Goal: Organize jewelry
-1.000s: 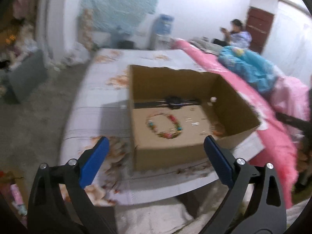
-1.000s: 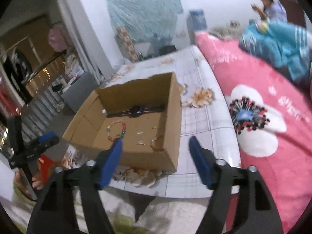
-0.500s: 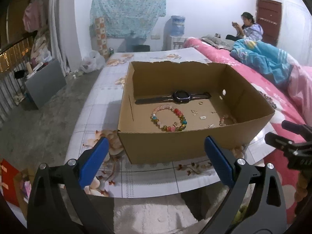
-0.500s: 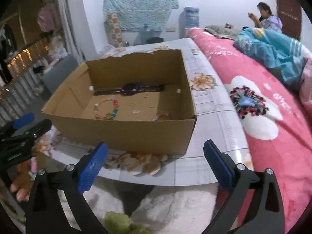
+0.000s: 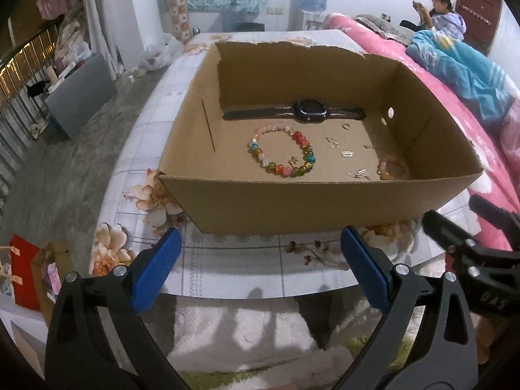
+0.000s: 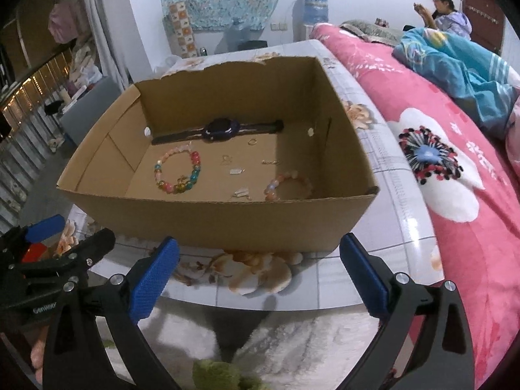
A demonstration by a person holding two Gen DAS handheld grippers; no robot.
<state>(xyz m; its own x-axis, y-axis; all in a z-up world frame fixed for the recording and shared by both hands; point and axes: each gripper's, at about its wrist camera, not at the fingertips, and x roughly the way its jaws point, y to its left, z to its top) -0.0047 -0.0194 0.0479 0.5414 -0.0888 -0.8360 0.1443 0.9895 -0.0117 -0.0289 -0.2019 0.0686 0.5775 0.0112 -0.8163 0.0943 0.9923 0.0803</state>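
An open cardboard box (image 5: 325, 204) (image 6: 227, 217) stands on a low tiled table. Inside lie a dark wristwatch (image 5: 308, 110) (image 6: 222, 128), a multicoloured bead bracelet (image 5: 281, 149) (image 6: 178, 170), a peach bead bracelet (image 5: 388, 169) (image 6: 287, 185) and several small metal pieces (image 5: 346, 153) (image 6: 236, 171). My left gripper (image 5: 256, 266) hangs open in front of the box's near wall, nothing between its blue pads. My right gripper (image 6: 256, 269) is open too, just short of the same wall, empty. Each gripper shows at the edge of the other's view.
The table (image 5: 227, 260) has a floral tiled top, its near edge just beyond my fingertips. A bed with a pink floral blanket (image 6: 455, 149) runs along the right. A person (image 5: 438, 9) sits at the far right. A grey cabinet (image 5: 81, 94) stands left.
Both grippers have come nearer to the box and tilted down, so it fills more of each view. The right gripper's jaws have spread wider since the earliest frame.
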